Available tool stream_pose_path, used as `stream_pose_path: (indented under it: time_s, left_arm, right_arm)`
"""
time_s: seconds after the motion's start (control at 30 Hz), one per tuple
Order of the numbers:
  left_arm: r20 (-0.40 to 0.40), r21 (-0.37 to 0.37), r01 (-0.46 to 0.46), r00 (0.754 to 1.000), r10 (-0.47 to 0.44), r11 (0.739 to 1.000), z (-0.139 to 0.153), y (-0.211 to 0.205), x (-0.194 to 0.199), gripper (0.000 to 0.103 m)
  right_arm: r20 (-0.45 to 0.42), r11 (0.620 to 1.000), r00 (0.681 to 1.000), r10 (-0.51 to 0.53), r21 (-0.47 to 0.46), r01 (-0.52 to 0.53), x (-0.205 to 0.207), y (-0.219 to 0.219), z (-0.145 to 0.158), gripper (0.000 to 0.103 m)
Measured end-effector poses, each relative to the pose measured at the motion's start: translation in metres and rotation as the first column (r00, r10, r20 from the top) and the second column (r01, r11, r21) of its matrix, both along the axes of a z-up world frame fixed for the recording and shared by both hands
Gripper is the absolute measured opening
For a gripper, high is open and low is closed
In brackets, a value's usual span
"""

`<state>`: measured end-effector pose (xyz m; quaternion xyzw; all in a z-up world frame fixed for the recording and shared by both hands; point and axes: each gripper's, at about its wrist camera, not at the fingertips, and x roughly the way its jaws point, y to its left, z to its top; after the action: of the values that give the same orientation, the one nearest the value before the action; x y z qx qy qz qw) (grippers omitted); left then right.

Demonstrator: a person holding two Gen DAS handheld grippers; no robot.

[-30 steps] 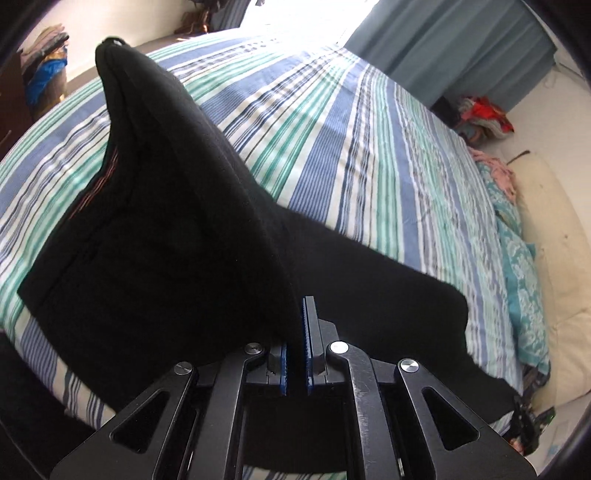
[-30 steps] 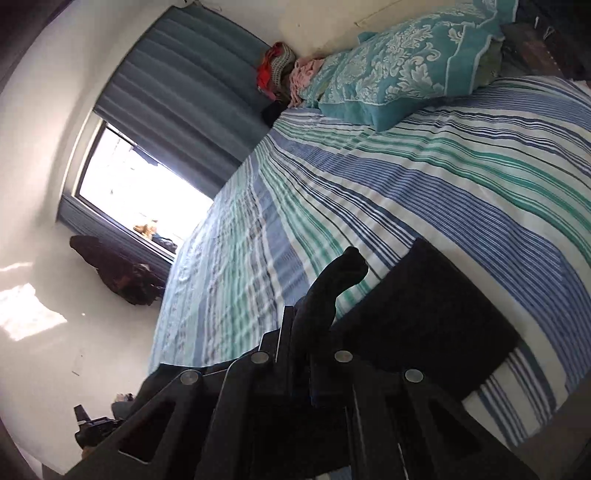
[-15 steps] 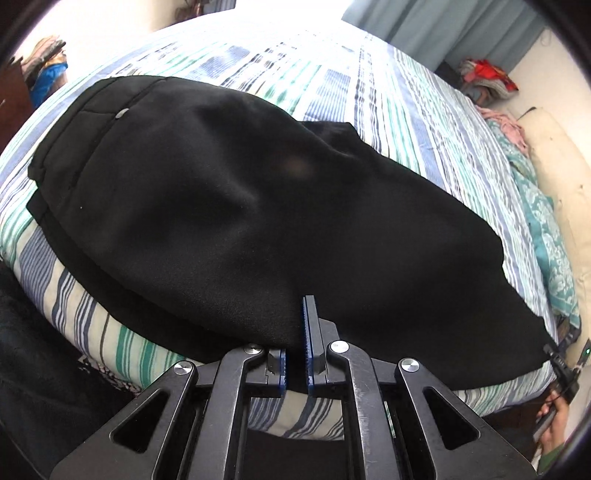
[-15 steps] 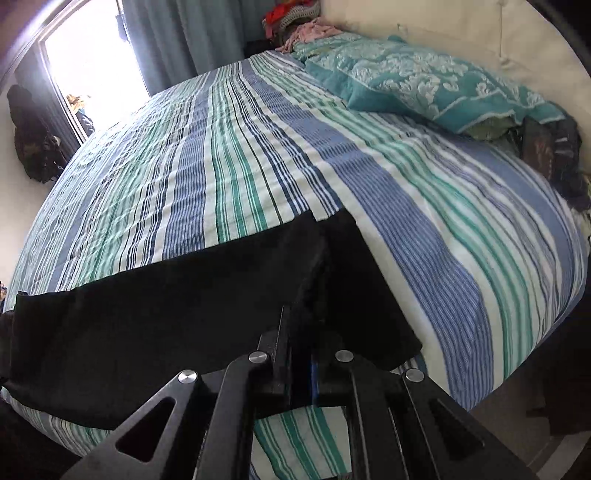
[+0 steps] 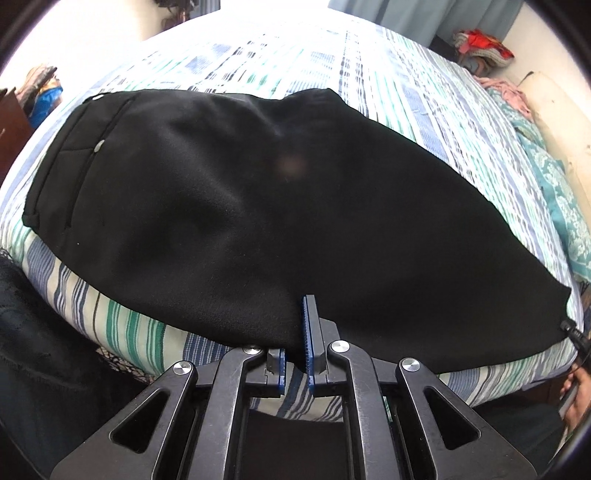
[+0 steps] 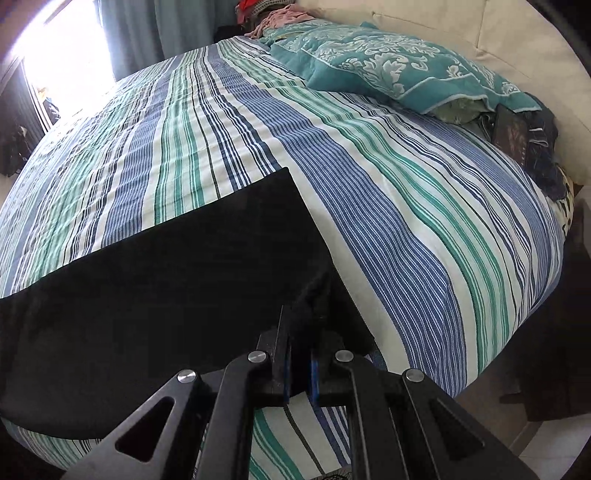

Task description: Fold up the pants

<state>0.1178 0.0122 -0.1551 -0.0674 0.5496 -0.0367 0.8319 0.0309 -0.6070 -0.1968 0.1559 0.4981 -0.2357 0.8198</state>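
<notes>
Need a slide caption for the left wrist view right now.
Left gripper shut on the near edge of black pants lying flat across the striped bedspread.

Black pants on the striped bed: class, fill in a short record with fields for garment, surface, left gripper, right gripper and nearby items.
garment: black pants lying spread flat, one layer over another
surface: striped bed sheet, pants near its front edge
left gripper: shut on the pants' near edge
right gripper: shut on bunched fabric at the leg end
nearby items: teal patterned pillow at the head of the bed; blue-grey curtain by the bright window
</notes>
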Motion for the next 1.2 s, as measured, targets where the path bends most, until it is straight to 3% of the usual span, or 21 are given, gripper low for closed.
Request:
stream_pose_path:
  time_s: [0.07,0.1,0.13,0.17,0.2,0.23,0.3,0.37,0.43,0.5,0.57,0.63,0.7,0.73,0.8,0.83,0.93,1.2]
  left_arm:
    - [-0.008,0.025,-0.009,1.0,0.009,1.0,-0.001,-0.002,0.003,0.023]
    - [-0.015,0.038,-0.017,1.0,0.017,0.999,0.0,-0.001,0.003,0.031]
    - [-0.031,0.051,-0.014,0.999,0.016,0.999,0.003,0.001,0.002,0.053]
    - [-0.048,0.065,-0.008,0.999,0.011,0.998,0.007,0.004,-0.001,0.069]
    - [-0.049,0.081,-0.008,0.999,0.012,0.997,0.013,0.005,-0.003,0.072]
    - [-0.038,0.092,-0.008,0.999,0.011,0.996,0.021,0.011,-0.011,0.072]
    - [0.007,0.112,-0.012,1.0,0.011,0.994,0.042,0.025,-0.027,0.072]
    - [0.107,0.137,-0.051,0.994,0.036,0.989,0.068,0.04,-0.038,0.075]
    - [0.216,0.143,-0.086,0.975,0.053,0.986,0.088,0.05,-0.032,0.084]
    - [0.273,0.138,-0.081,0.961,0.041,0.987,0.093,0.056,-0.011,0.089]
    - [0.266,0.151,-0.032,0.964,-0.009,0.988,0.083,0.053,0.022,0.089]
    - [0.269,0.234,-0.05,0.963,-0.015,0.971,0.062,0.048,0.05,0.088]
    - [0.216,0.334,-0.083,0.976,0.01,0.939,0.033,0.05,0.067,0.082]
    - [0.167,0.35,-0.096,0.985,0.039,0.932,0.016,0.062,0.071,0.081]
    - [0.104,0.307,-0.129,0.989,0.101,0.943,-0.01,0.083,0.063,0.089]
    - [0.116,0.284,-0.162,0.984,0.134,0.945,-0.015,0.092,0.058,0.101]
    - [0.079,0.206,-0.171,0.984,0.158,0.963,-0.019,0.105,0.056,0.103]
    - [0.084,0.228,-0.158,0.986,0.143,0.961,-0.017,0.101,0.055,0.103]
  right_arm:
    - [-0.006,1.0,1.0,0.003,-0.02,-0.003,0.002,0.002,0.001,0.01]
    - [0.0,1.0,1.0,0.006,-0.019,-0.006,0.002,0.002,0.002,0.022]
    - [0.01,1.0,1.0,0.007,-0.016,-0.007,0.0,0.003,0.005,0.048]
    - [0.03,1.0,0.999,0.011,-0.008,-0.011,-0.002,0.003,0.008,0.063]
    - [0.053,1.0,0.999,0.012,-0.012,-0.011,-0.005,0.005,0.014,0.089]
    - [0.073,0.999,0.997,0.005,-0.039,-0.003,-0.01,0.008,0.022,0.097]
    - [0.115,0.994,0.993,-0.003,-0.104,0.015,-0.022,0.014,0.041,0.097]
    - [0.121,0.984,0.992,-0.024,-0.171,0.044,-0.031,0.022,0.059,0.097]
    - [0.149,0.974,0.989,-0.024,-0.221,0.057,-0.036,0.039,0.079,0.097]
    - [0.198,0.976,0.98,0.017,-0.217,0.027,-0.034,0.067,0.095,0.097]
    - [0.235,0.983,0.968,0.084,-0.176,-0.043,-0.023,0.106,0.1,0.099]
    - [0.262,0.985,0.953,0.155,-0.11,-0.13,-0.004,0.15,0.094,0.099]
    - [0.277,0.978,0.938,0.208,-0.045,-0.204,0.015,0.195,0.077,0.099]
    - [0.281,0.973,0.933,0.226,-0.023,-0.229,0.023,0.216,0.067,0.099]
    - [0.282,0.963,0.924,0.258,0.006,-0.271,0.034,0.253,0.044,0.099]
    - [0.258,0.958,0.926,0.274,0.013,-0.287,0.039,0.267,0.032,0.099]
    - [0.134,0.946,0.939,0.316,0.03,-0.322,0.051,0.29,-0.002,0.102]
    - [0.169,0.951,0.937,0.306,-0.003,-0.31,0.046,0.285,-0.012,0.103]
